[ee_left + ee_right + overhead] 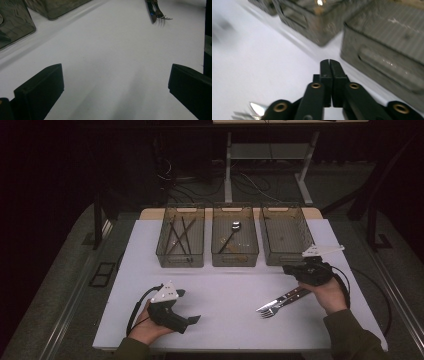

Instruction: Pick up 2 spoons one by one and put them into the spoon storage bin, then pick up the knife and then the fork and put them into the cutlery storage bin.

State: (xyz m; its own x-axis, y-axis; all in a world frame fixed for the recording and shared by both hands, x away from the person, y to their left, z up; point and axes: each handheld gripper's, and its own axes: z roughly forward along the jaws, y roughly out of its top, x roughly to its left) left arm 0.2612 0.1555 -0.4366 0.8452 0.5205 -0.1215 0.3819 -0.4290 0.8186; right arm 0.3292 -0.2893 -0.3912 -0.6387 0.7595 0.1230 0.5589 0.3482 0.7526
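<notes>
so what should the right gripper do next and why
Probably open its fingers and drop back onto the fork and knife. The right gripper is shut on nothing near the right bin, which looks empty, while both utensils lie on the table.

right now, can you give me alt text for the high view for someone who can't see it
A person's two hands each hold a black tool over a white table: the left tool hangs open near the front edge, and the right tool is shut just above a fork and knife lying together. Three clear bins line the back, holding chopsticks, a spoon and nothing.
</notes>
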